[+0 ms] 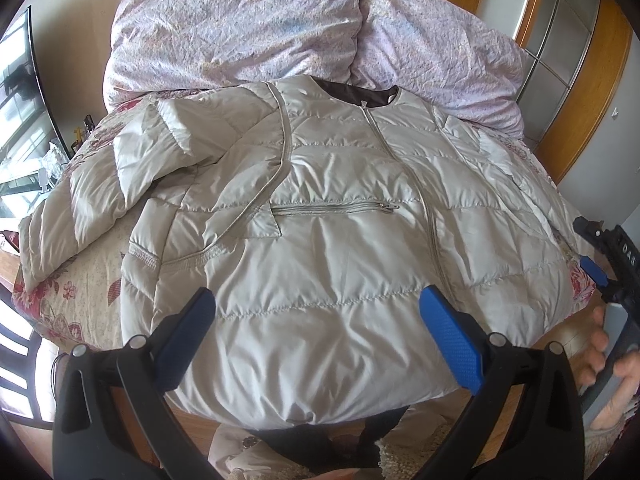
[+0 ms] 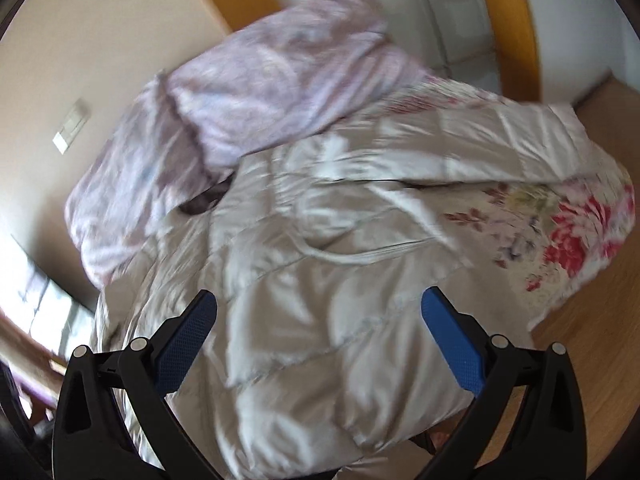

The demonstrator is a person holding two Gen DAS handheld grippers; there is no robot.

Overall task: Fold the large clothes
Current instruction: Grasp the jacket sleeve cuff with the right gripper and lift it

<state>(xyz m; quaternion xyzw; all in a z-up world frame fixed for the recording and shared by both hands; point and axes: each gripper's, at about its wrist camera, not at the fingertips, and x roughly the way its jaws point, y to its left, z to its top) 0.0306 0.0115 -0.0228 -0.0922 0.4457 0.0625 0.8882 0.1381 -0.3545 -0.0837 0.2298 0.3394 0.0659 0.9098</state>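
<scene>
Hovering over 1 pale quilted jacket [image 1: 320,208] spread front-up on the flowered bed [image 1: 60,304], the left gripper [image 1: 316,312] and right gripper [image 2: 318,316] both stand wide apart, holding nothing. The jacket's hem hangs over the bed's near edge; 1 sleeve [image 1: 100,184] lies folded inward. 2 lilac pillows [image 1: 240,28] crowd the collar; wooden floor [image 2: 580,340] lies open alongside.

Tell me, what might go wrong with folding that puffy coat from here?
The jacket has a slick, puffy shell, so the open left tongs may slip or pinch only one layer. Its hem overhangs the bed edge, so a pull could drag it off. One sleeve already lies crumpled across the front and could bunch inside the fold.
</scene>
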